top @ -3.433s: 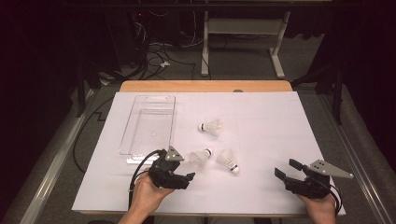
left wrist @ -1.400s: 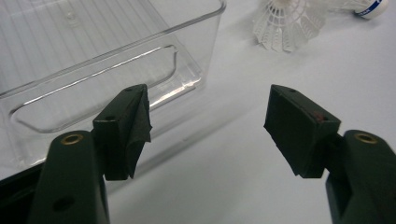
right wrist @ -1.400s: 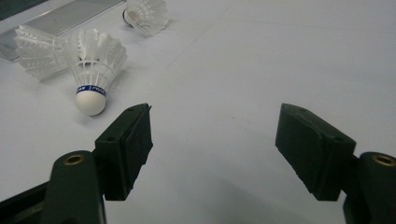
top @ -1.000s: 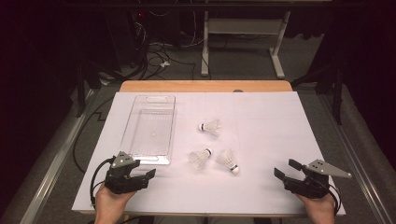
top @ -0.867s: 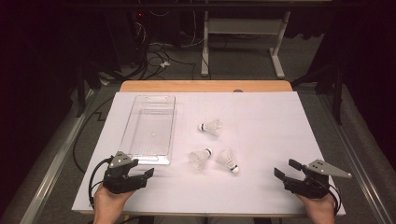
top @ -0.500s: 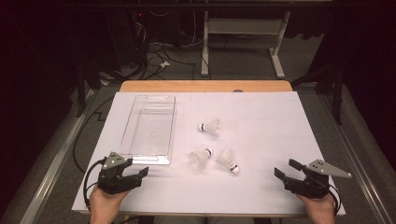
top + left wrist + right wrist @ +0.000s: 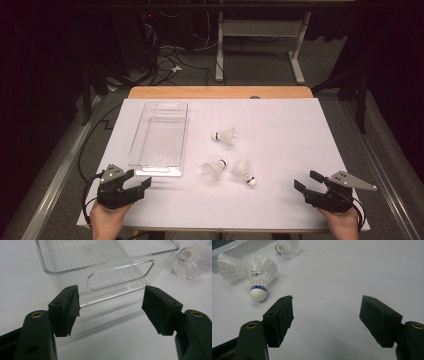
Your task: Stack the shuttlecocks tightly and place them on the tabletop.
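Left gripper (image 7: 142,183) and right gripper (image 7: 302,181), black two-jaw tongs, both spread wide and holding nothing. From the high view: resting at the near edge of the white paper-covered table (image 7: 290,130), one at each near corner, well apart, each gripped by a hand at the bottom edge. Just ahead of the left gripper, close to its jaw tips, the clear rectangular plastic tray (image 7: 159,135), lying lengthwise away from the person. Right of the tray, three white feathered shuttlecocks: the far shuttlecock (image 7: 225,135) alone, the middle shuttlecock (image 7: 214,170) and the near shuttlecock with the blue band (image 7: 244,172) side by side nearer the person, between the two grippers.

From the left gripper view: jaws parted widely, pads bare, nothing between them. Straight ahead, the tray's (image 7: 105,275) near end wall with its slot handle, near the jaw tips but apart from them. At upper right, the middle shuttlecock (image 7: 192,261), lying beside the tray.

From the right gripper view: jaws likewise gaping and empty above bare white surface. Ahead and left, the near shuttlecock (image 7: 260,275), cork end toward the gripper, near the left-hand jaw without touching. Beside it the middle shuttlecock (image 7: 229,268); farther off, the far shuttlecock (image 7: 287,247).
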Motion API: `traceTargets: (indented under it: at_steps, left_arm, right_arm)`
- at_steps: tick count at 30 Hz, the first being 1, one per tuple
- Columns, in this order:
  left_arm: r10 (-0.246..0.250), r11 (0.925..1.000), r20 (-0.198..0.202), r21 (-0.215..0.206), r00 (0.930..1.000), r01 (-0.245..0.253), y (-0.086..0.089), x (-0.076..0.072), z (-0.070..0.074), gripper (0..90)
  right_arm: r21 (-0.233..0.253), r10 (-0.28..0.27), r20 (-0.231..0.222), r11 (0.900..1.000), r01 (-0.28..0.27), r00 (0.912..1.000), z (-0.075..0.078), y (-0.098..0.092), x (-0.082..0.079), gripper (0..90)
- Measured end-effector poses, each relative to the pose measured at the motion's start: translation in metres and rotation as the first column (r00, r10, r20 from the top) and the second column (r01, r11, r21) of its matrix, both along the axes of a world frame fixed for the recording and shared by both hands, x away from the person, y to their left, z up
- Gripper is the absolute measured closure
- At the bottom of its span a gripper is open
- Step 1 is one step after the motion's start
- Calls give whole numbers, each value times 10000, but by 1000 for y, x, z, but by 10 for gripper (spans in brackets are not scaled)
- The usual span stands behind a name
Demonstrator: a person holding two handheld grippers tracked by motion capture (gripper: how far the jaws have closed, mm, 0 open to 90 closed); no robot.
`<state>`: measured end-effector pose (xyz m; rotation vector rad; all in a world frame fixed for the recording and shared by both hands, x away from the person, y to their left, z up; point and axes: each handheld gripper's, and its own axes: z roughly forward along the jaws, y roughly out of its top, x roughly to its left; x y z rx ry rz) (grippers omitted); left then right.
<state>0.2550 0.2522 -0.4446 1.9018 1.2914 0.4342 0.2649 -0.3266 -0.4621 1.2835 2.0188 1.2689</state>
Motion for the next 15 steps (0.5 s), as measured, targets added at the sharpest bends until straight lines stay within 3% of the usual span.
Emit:
traceTargets:
  at_steps: [3,8,15]
  left_arm:
    - [105,9999,47,-132,9999,-104,3,-2,-2,311]
    - [394,9967,170,-721,9991,-381,8,-4,-7,307]
    - [379,9966,302,-741,9988,-355,6,-7,-12,306]
  right_arm:
    - [4,-22,-20,10000,22,10000,0,0,0,273]
    - [8,-67,-46,10000,67,10000,0,0,0,273]
    - [-7,-93,-35,10000,93,10000,0,0,0,273]
